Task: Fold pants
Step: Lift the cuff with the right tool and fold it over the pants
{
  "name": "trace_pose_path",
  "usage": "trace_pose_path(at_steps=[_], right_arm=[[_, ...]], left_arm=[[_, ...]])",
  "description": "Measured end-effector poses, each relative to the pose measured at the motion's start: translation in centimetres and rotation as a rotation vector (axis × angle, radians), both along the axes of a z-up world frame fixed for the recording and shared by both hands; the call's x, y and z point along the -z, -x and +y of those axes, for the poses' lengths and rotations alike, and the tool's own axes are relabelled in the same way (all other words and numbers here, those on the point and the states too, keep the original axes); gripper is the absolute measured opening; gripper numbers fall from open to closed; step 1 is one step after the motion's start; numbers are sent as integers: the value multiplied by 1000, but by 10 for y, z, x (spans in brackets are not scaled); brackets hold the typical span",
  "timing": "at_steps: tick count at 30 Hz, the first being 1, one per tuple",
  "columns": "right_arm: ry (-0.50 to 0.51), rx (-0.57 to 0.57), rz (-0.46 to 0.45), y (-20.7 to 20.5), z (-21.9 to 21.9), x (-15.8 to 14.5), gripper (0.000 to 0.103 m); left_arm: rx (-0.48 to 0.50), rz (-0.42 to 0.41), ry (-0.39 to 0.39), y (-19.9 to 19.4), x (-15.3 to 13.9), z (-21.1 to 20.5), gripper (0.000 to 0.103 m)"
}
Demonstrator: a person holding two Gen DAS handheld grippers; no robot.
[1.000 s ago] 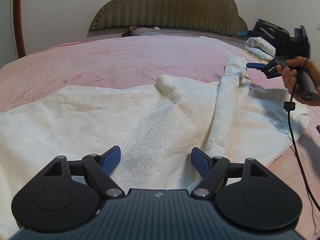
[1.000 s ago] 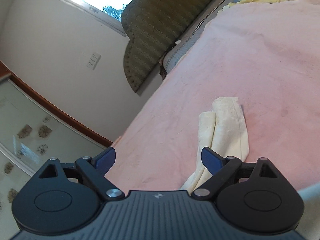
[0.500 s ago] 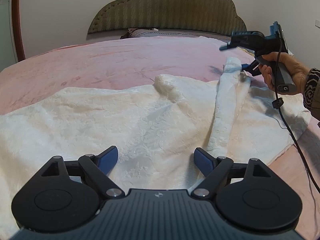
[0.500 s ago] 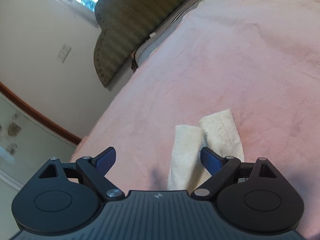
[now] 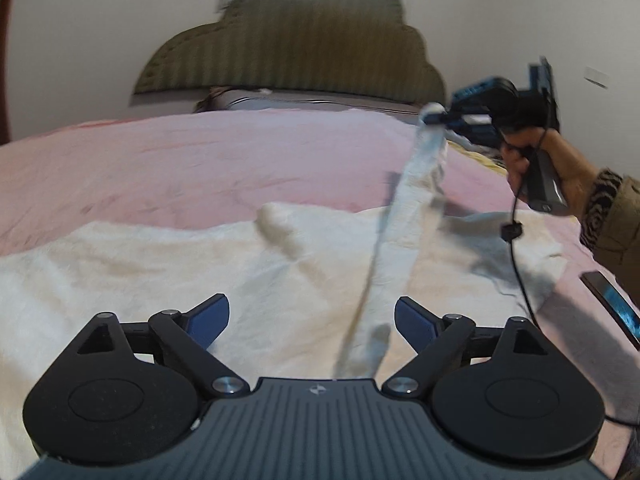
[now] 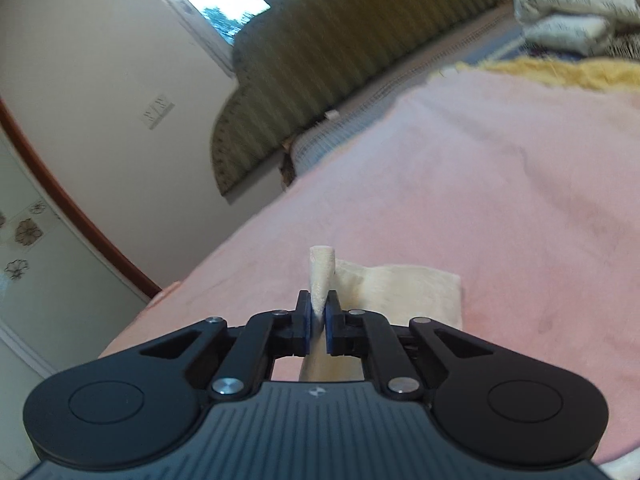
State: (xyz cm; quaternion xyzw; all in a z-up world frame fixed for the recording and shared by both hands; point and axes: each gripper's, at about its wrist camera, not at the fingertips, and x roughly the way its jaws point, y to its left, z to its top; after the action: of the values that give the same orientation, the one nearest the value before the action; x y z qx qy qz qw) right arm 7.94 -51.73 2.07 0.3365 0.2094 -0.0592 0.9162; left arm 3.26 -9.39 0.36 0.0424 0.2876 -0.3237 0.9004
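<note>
White textured pants [image 5: 168, 272] lie spread on the pink bed. One narrow pant leg [image 5: 416, 196] rises as a strip from near my left gripper up to the right gripper [image 5: 434, 118], which is shut on its end and holds it in the air. In the right wrist view the right gripper [image 6: 318, 318] pinches a fold of the white cloth [image 6: 320, 276] between its blue pads. My left gripper [image 5: 312, 314] is open and empty, low over the pants, with the lifted leg's base between its fingers.
The pink bedspread [image 5: 160, 160] reaches back to a green padded headboard [image 5: 296, 60]. A dark phone [image 5: 612, 304] lies at the bed's right edge. Folded white cloth [image 6: 576, 4] and a yellow blanket [image 6: 560, 72] sit near the pillows.
The right gripper has shut on the end of the pant leg and lifted it off the bed. The left gripper has stayed open over the pants.
</note>
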Motion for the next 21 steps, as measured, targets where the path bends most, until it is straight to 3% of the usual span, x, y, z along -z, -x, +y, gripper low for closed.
trace_pose_path(at_steps=[4,10,12,14,18,20,21], right_arm=[[53,-16,-73,23,7,-33,6],[86,-36,-160,65,14,-70,6],[86,-43,-178,77,13,-78,6],[85,-41,-190,86,11,-84,6],[88,-35,-194,95,5,-89,6],[71,-28,-179,94,1,-85,6],[59,-27,-164,90,-2,-82,6]], left_arm=[[97,-18,-6,-1,-5,-25,91],[143,-121,-138,4,1,-70,88],[179,-168,-143,9,3,-79,85],[217,-193,-133,14,3,-86,76],[300,-136,-48,9,7,-92,41],[289,-116,-47,1,9,-95,27],[276,-129,-58,-3,8,-97,15]])
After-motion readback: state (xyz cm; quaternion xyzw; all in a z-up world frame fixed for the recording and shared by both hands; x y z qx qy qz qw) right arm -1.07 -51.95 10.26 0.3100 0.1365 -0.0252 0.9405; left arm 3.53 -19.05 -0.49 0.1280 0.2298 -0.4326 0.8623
